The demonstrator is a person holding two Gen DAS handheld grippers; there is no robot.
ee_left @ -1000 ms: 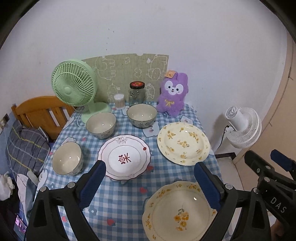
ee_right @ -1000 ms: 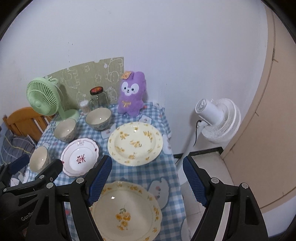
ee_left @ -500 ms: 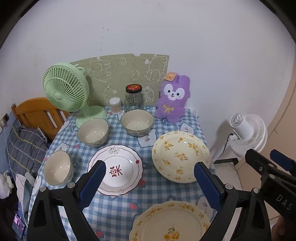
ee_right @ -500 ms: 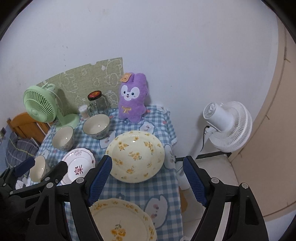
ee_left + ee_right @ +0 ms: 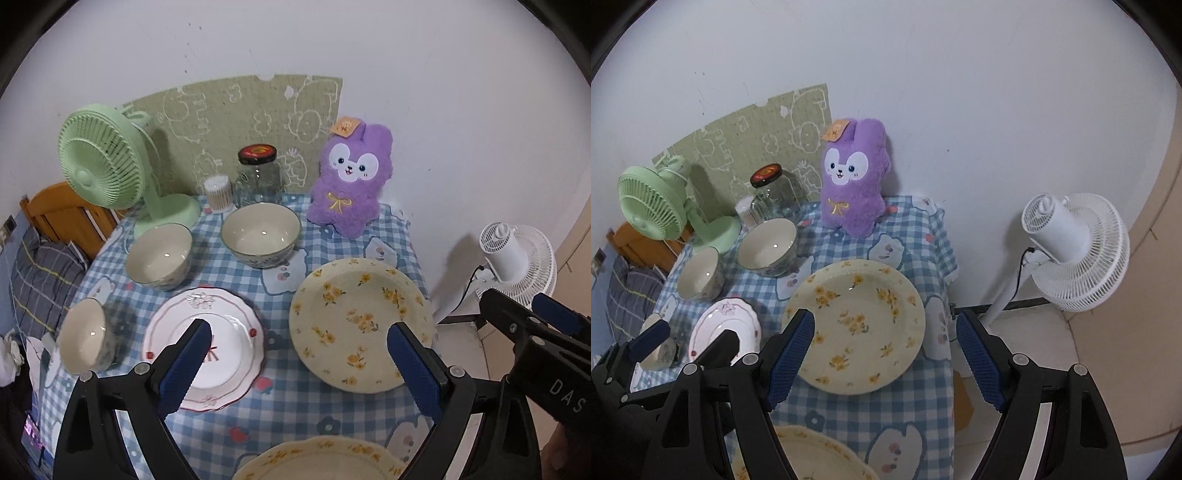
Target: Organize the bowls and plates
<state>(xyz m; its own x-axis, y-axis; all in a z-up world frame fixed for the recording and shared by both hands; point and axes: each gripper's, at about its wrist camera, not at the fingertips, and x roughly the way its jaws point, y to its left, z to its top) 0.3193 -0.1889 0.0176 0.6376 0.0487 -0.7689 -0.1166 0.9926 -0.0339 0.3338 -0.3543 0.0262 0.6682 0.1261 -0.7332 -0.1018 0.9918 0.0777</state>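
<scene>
A checked tabletop (image 5: 303, 417) carries everything. Largest is the yellow-flowered plate (image 5: 360, 323) at its right side, a second flowered plate (image 5: 321, 461) at the near edge, then the white plate (image 5: 207, 347) left of centre. Three bowls follow: the big bowl (image 5: 260, 234) by the purple plush (image 5: 349, 181), a middle bowl (image 5: 160, 254), a small bowl (image 5: 83, 334). The left gripper (image 5: 295, 354) and right gripper (image 5: 884, 349) both hover with jaws apart, holding nothing.
</scene>
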